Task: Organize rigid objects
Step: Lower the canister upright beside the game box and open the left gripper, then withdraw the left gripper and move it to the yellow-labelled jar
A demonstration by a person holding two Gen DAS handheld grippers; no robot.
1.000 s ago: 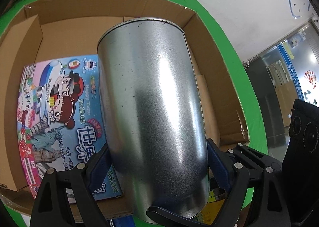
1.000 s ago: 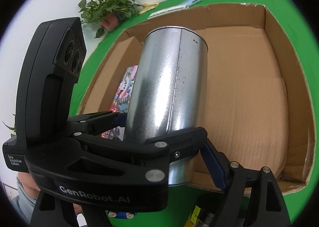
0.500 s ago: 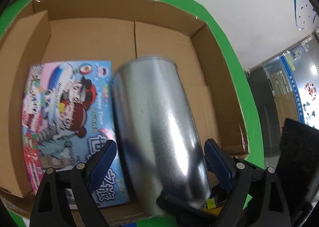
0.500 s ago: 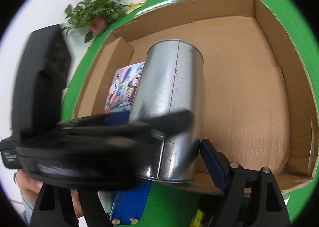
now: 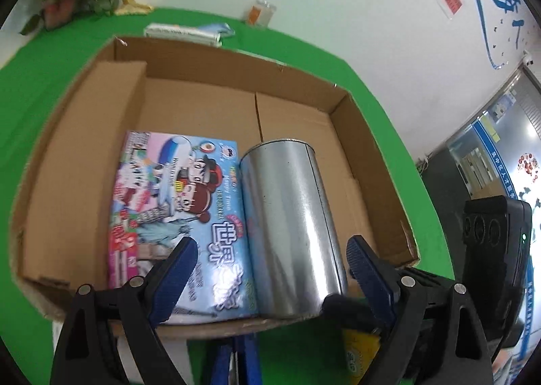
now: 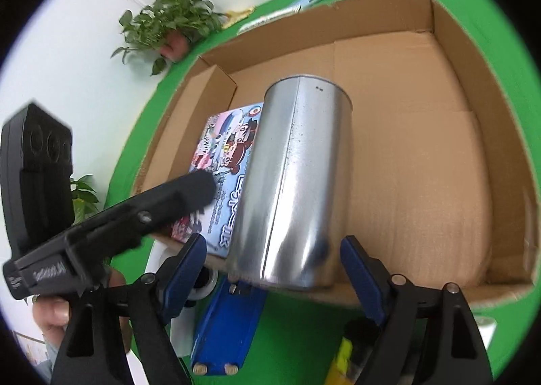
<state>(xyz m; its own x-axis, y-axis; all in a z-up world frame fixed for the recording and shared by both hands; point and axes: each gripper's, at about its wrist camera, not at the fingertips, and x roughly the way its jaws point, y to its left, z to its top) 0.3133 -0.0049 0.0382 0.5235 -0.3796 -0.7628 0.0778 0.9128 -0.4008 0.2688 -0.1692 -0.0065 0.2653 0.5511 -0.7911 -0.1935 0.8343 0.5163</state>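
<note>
Step in hand: the plain silver sheet-metal cylinder can (image 5: 290, 229) stands in the shallow brown cardboard box (image 5: 77, 135), at its near wall; both tools appear clear of it, so the placement reads as finished.
Can position: just beside the flat illustrated blue-and-pink game box (image 5: 175, 216), possibly touching its right edge; the box floor to its right is bare.
Left gripper (image 5: 270, 270): jaws wide, blue pads either side of the can's base with a visible gap.
Right gripper (image 6: 274, 266): jaws wide, pads flanking the can without pressing.
Technique: withdraw straight back, pads spread, so neither clips the can and tips it.
Next pick: a blue object (image 6: 223, 327) and a yellow item (image 6: 341, 361) lie on the green table surface (image 5: 304, 351) outside the box.
Legible text: Chinese characters on the game box, too blurred to read; the left tool's body, in the right view, bears partly readable lettering ending "AI".
</note>
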